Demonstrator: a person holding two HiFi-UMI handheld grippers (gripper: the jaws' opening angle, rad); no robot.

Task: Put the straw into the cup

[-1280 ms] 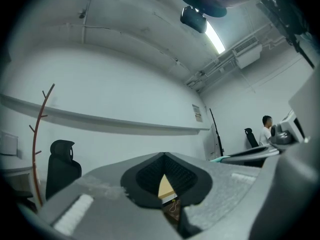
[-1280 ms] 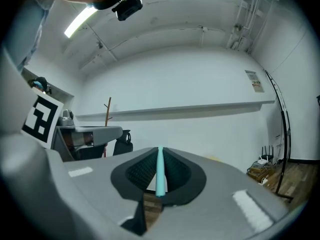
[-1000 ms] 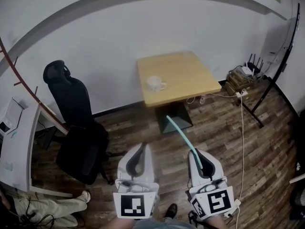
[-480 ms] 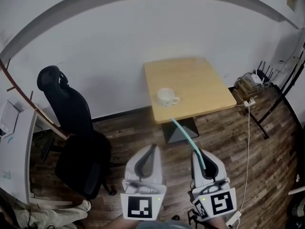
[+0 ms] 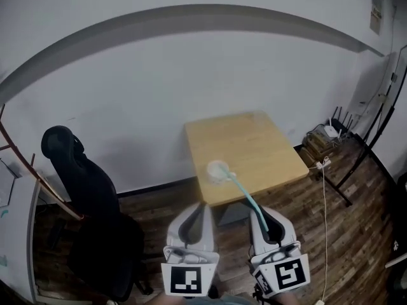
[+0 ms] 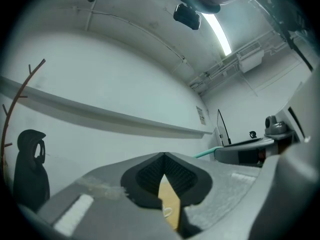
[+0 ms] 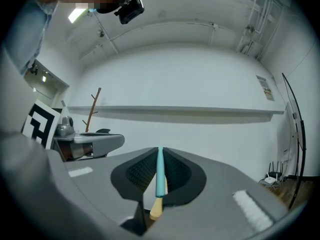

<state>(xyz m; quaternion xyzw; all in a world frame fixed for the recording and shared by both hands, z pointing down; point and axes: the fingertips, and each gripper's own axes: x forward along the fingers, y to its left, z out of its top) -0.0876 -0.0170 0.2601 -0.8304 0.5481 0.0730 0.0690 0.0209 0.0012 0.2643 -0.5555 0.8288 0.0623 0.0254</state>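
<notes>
A white cup (image 5: 218, 171) stands near the front edge of a small wooden table (image 5: 254, 142). My right gripper (image 5: 257, 210) is shut on a teal straw (image 5: 245, 197), which slants up and left; in the head view its tip ends right at the cup's edge. In the right gripper view the straw (image 7: 160, 174) runs straight between the pads of that gripper (image 7: 159, 151). My left gripper (image 5: 202, 205) hangs beside it, just short of the table, shut and holding nothing; its tips (image 6: 164, 156) meet, and the table (image 6: 170, 199) shows through the gap below them.
A black office chair (image 5: 89, 183) stands at the left, with a reddish-brown rail (image 5: 19, 164) and a white desk edge (image 5: 13, 234) beyond it. A router and cables (image 5: 327, 132) lie on the wooden floor at the right, by a black stand (image 5: 356, 164). A white wall is behind the table.
Both grippers have moved forward toward the table, which now looks nearer. The straw's tip has gone from over the floor to the cup's edge. The chair has slid to the left of view.
</notes>
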